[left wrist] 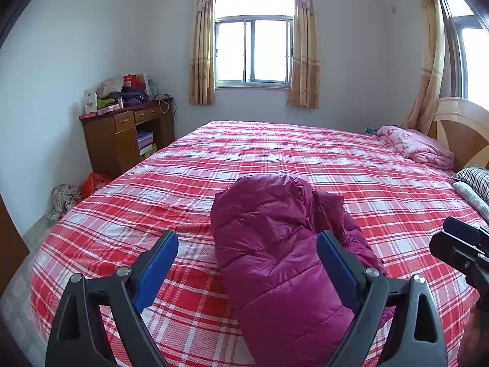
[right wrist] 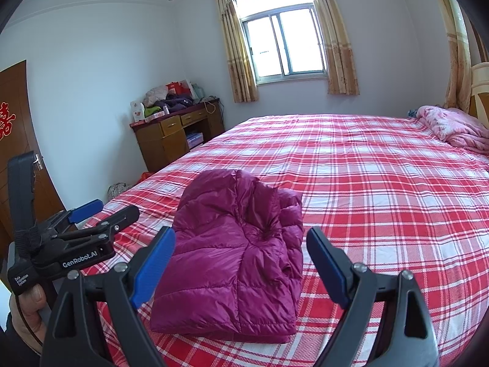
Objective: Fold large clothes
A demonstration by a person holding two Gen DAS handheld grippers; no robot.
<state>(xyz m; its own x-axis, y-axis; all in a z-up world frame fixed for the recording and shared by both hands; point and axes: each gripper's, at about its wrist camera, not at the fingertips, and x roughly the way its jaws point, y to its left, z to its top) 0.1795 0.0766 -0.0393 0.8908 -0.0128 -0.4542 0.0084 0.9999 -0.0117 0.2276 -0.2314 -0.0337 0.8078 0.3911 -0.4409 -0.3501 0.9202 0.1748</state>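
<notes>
Puffer jacket (right wrist: 232,253) folded compact on bed (right wrist: 382,189), ahead of both fingers; left gripper (left wrist: 247,263) and right gripper (right wrist: 241,263) spread wide, empty, likely released.

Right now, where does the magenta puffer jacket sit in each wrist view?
Left wrist: magenta puffer jacket lower centre, toward the right finger.
Right wrist: jacket lower centre-left, folded on the plaid bedspread.
Shared landmark: curtained window on the far wall.
</notes>
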